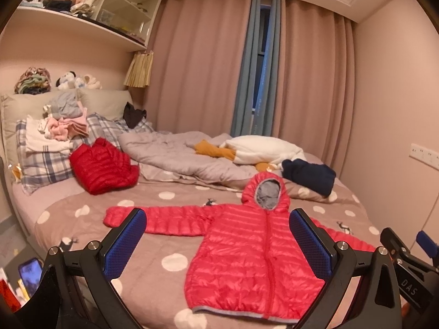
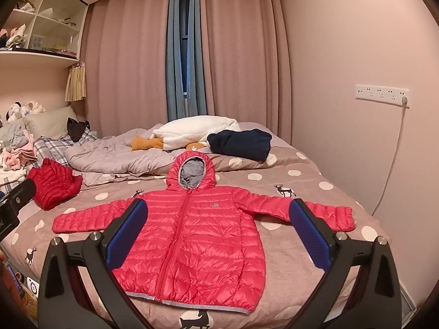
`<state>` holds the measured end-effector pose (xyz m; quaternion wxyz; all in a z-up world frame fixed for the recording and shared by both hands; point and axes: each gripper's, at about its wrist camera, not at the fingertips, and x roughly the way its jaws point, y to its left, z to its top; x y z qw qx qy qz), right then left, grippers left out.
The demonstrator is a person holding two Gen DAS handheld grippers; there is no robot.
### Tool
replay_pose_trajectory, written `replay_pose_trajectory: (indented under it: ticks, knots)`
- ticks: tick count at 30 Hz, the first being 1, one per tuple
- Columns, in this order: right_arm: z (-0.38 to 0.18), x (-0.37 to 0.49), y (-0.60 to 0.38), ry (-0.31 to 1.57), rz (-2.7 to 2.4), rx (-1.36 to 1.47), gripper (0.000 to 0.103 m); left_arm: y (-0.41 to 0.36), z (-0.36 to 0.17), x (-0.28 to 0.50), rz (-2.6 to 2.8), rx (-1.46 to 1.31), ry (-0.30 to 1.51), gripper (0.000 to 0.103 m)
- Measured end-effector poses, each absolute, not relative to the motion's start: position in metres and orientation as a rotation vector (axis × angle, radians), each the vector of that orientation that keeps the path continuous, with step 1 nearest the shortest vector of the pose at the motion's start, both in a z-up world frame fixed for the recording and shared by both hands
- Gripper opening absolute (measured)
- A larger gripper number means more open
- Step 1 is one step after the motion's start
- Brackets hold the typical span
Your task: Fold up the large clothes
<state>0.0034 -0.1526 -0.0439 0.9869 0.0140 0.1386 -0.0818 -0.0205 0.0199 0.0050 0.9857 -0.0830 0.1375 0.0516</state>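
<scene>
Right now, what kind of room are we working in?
Most likely a bedroom: a bed with polka-dot bedding, pillows at its head, and closed pink curtains. A red hooded jacket lies spread flat.

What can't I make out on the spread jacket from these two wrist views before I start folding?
- Red jacket: chest logo too small to read, right wrist view.
- Its right-hand sleeve: mostly hidden behind the left gripper finger, left wrist view.
- Hem: partly covered by the right gripper frame.
- Underside against the bedspread: hidden in both views.
</scene>
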Motion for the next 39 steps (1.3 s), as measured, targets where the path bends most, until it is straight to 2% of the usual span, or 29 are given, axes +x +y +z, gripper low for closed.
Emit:
replay_pose_trajectory:
  ticks: [39]
  knots:
    - [-0.040,-0.011,-0.168,0.255,-0.173,0.042,0.103,0.002,0.015,-0.029,0.041,-0.124,0.236,0.103]
